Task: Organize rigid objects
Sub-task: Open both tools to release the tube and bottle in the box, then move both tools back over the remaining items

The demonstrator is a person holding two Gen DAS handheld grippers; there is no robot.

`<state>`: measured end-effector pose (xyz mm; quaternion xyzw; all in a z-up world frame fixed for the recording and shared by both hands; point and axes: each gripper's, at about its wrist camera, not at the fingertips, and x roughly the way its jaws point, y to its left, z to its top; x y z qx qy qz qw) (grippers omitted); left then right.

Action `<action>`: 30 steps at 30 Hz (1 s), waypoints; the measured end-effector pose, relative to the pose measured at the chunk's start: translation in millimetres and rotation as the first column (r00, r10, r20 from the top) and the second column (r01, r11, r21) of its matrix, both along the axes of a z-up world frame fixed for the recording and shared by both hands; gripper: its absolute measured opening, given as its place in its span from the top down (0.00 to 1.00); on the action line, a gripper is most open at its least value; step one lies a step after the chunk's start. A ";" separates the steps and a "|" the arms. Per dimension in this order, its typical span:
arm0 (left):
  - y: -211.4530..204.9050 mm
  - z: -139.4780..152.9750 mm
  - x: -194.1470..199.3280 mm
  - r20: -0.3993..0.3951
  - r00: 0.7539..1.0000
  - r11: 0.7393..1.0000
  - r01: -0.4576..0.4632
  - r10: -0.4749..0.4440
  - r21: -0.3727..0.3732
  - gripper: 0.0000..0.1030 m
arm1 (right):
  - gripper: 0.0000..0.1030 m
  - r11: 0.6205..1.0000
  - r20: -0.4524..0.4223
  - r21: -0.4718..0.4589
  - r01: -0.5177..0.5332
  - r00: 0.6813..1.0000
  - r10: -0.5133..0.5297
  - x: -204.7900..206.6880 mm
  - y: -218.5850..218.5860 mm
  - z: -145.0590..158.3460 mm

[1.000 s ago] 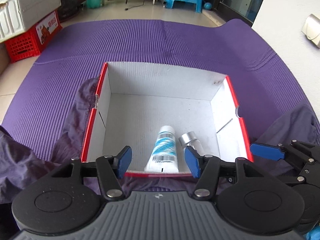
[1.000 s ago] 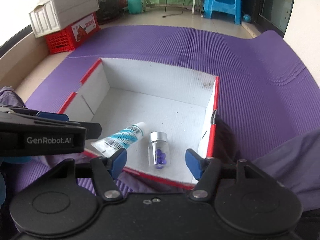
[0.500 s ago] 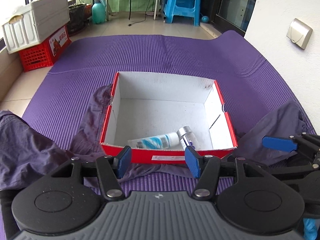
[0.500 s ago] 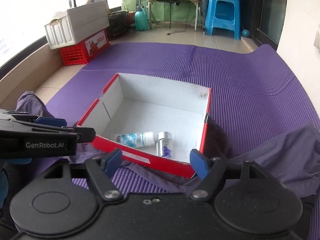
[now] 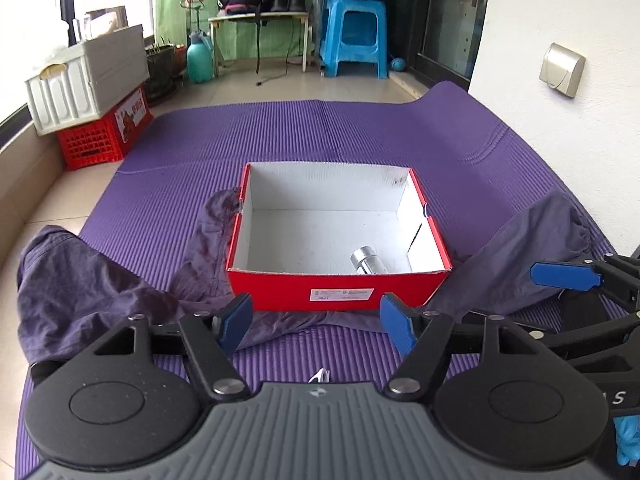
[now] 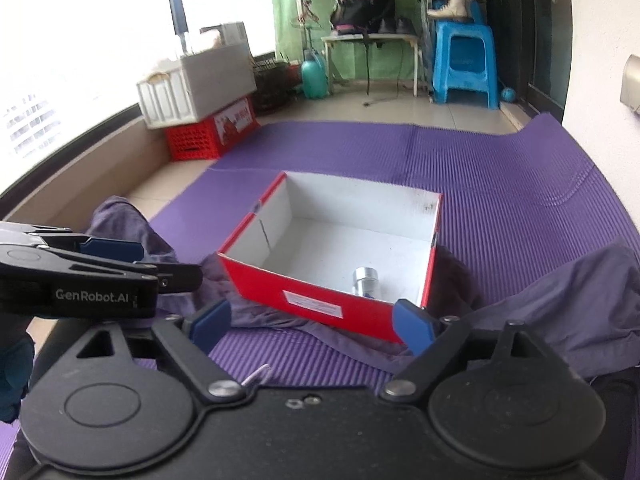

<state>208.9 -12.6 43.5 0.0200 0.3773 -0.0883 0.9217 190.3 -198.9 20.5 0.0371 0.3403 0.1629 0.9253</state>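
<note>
Now I have both grippers angled down at the box [image 5: 340, 284], left [image 5: 316, 322] and right [image 6: 312, 326] jaws opening, empty. Inside, the vial [image 5: 368, 261] lies near the front wall, cap pointing away from it.

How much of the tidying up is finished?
Looks mostly done: a small clear bottle with a silver cap lies inside the red cardboard box with white walls. The left tool and right tool are empty, jaws opening. Maybe left: the dark purple cloth and a small metal clip.
</note>
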 end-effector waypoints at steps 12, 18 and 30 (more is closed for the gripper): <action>0.7 -0.4 -46.9 0.058 0.998 1.000 0.010 -0.011 0.010 0.19 | 0.00 0.999 0.128 0.021 -0.033 0.991 0.030 -56.1 -0.2 12.1; 9.5 -19.2 -59.0 0.028 0.999 1.000 -0.020 0.020 -0.004 0.00 | 0.00 1.000 0.090 0.016 -0.007 0.996 0.006 -65.7 -5.4 -6.1; 37.2 -103.1 -71.2 -0.205 0.962 0.980 -0.193 0.180 -0.043 0.00 | 0.00 0.988 -0.152 0.022 0.155 0.977 -0.150 -79.2 -26.8 -86.5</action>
